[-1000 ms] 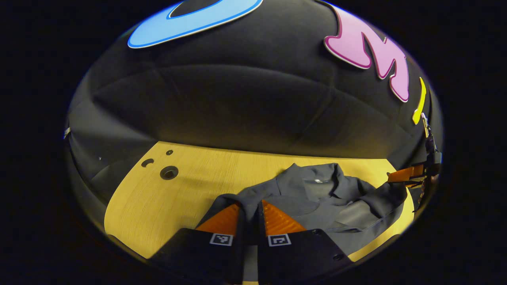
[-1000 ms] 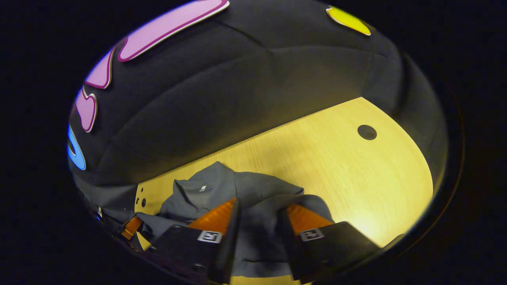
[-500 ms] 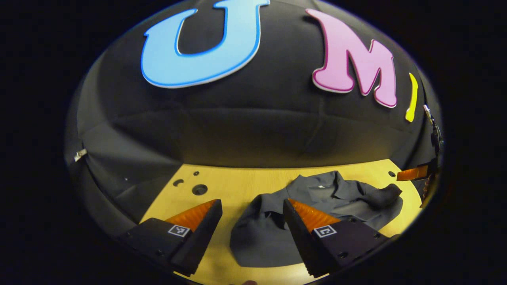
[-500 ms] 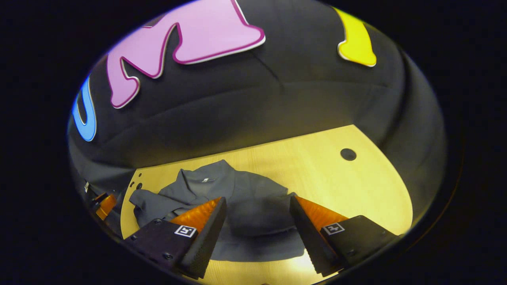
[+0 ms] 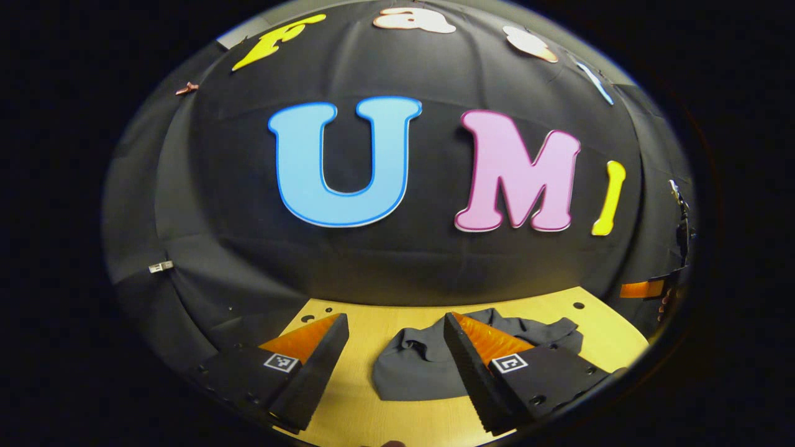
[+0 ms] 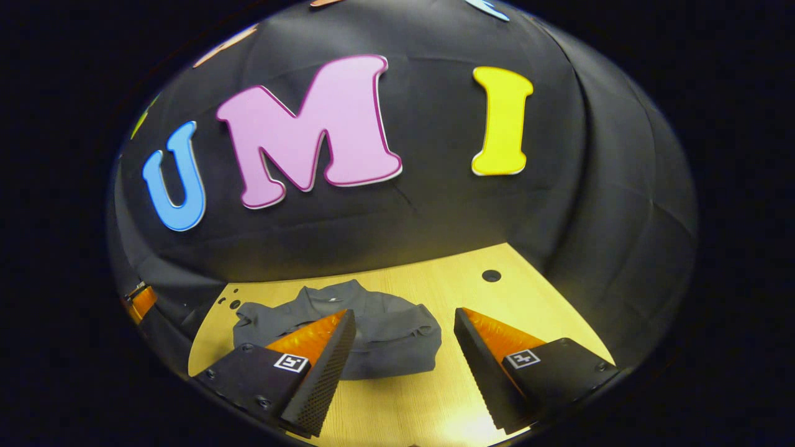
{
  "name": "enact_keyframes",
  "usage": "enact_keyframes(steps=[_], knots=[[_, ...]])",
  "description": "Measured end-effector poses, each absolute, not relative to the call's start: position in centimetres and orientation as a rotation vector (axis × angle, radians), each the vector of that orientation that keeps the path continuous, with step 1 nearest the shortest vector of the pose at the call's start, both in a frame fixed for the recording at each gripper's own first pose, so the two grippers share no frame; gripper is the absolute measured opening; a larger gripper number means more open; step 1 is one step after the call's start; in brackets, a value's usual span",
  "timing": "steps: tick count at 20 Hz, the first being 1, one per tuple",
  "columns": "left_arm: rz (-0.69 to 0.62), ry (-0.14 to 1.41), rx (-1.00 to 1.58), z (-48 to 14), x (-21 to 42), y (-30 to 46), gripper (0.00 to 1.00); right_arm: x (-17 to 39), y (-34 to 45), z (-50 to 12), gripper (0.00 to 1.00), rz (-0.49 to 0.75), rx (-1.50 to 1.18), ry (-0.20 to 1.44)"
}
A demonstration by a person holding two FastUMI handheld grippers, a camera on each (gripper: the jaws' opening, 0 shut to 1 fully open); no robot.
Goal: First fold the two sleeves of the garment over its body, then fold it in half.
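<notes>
Grey soft-cloth garment (image 6: 372,326) lies bunched in a folded heap on the pale wooden table (image 6: 497,310), just beyond both tools. Left gripper (image 5: 395,338) and right gripper (image 6: 404,332) hang above it, fingers spread wide, holding nothing. The fabric looks light and limp, likely to sag and slip; a hem edge or corner seems the surest place to pinch.

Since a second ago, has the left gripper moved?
Yes. The left gripper let go of the grey shirt and pulled up and back: the wooden table now sits lower and looks smaller.
</notes>
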State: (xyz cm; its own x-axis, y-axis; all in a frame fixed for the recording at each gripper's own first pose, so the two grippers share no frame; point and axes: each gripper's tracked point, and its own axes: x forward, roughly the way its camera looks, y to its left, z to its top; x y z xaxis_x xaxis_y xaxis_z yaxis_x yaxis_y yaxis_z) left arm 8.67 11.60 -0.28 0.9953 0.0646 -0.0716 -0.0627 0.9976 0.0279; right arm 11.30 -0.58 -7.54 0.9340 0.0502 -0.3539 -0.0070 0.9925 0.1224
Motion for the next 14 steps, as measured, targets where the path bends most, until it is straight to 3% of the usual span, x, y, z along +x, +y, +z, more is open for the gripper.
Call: enact_keyframes(steps=[10,14], knots=[[-0.057,-0.040,0.030,2.6,-3.9,5.4,0.96,-2.1,5.7,-4.1,0.99,0.120,0.054,0.230],[-0.034,-0.054,0.009,2.0,-6.7,6.6,0.96,-6.0,7.7,-4.6,0.98,0.151,0.044,0.220]])
